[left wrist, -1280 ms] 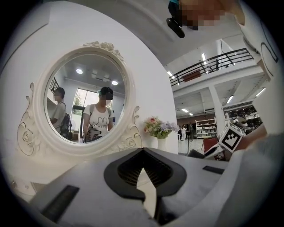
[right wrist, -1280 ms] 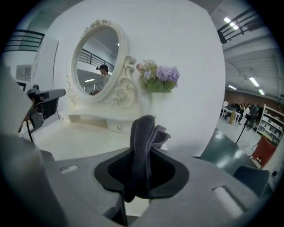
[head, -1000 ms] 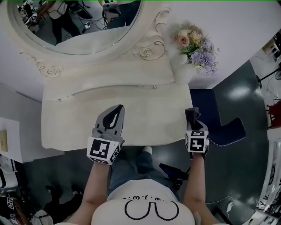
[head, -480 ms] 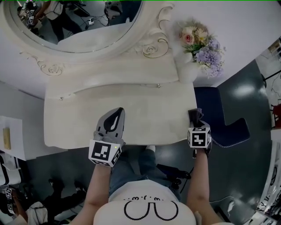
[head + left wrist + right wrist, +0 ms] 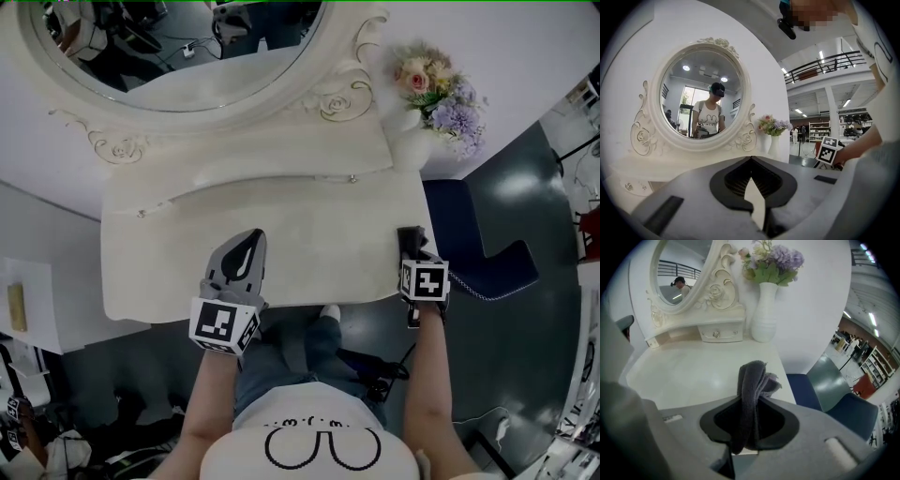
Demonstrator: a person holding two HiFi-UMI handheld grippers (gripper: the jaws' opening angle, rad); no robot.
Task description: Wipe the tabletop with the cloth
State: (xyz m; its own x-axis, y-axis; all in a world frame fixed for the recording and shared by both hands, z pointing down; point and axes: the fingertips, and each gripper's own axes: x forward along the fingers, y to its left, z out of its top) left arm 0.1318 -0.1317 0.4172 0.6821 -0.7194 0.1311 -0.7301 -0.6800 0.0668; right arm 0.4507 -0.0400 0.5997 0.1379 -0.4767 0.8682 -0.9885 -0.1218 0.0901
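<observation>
A dark grey cloth (image 5: 752,385) hangs bunched between the jaws of my right gripper (image 5: 750,405), which is shut on it. In the head view this right gripper (image 5: 411,242) and the cloth (image 5: 409,236) are over the right front corner of the cream tabletop (image 5: 309,234), pointing steeply down. My left gripper (image 5: 246,242) lies low over the front middle of the tabletop, pointing toward the mirror. In the left gripper view the left gripper (image 5: 751,159) is shut with nothing in it. The right gripper's marker cube (image 5: 828,150) shows at the right of that view.
An oval mirror (image 5: 187,47) in a carved frame stands at the back, above a raised shelf with a small drawer (image 5: 719,333). A white vase of flowers (image 5: 417,141) sits at the back right corner. A blue chair (image 5: 469,244) stands just right of the table.
My right gripper with the cloth has come from beside the table's right edge to over its right front corner, and lower. The left gripper has shifted only slightly.
</observation>
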